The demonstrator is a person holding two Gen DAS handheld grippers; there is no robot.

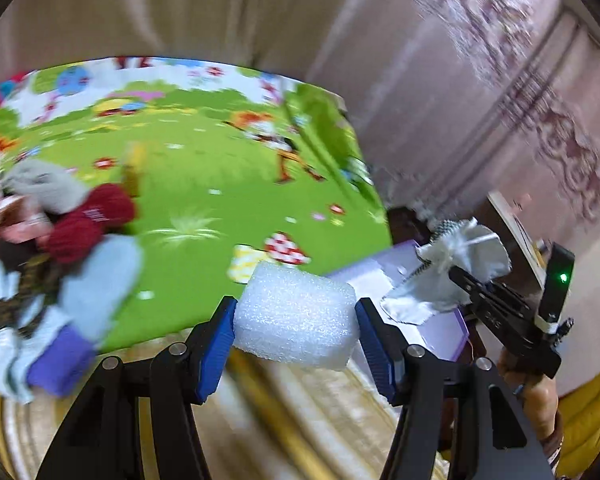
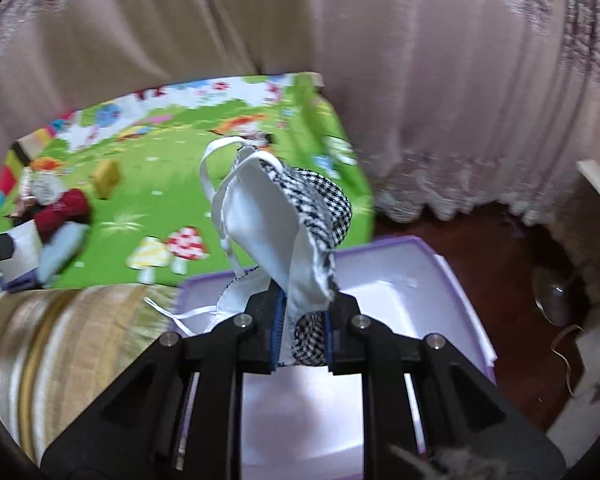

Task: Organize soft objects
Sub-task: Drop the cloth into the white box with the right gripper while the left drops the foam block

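The left gripper [image 1: 296,320] is squeezing a white foam block [image 1: 296,316] between its jaws, pile [image 1: 60,240] lying at nine o'clock. The right gripper [image 2: 302,334] is pinching a checkered mask [image 2: 288,232] nearly closed, over the box [image 2: 420,280] at five o'clock of the mat [image 2: 180,200].

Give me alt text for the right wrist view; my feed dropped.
The right gripper is shut on a houndstooth-and-white face mask, held up over an open purple-rimmed white box. Behind lies a green cartoon play mat with a pile of soft items at its left, and curtains beyond.
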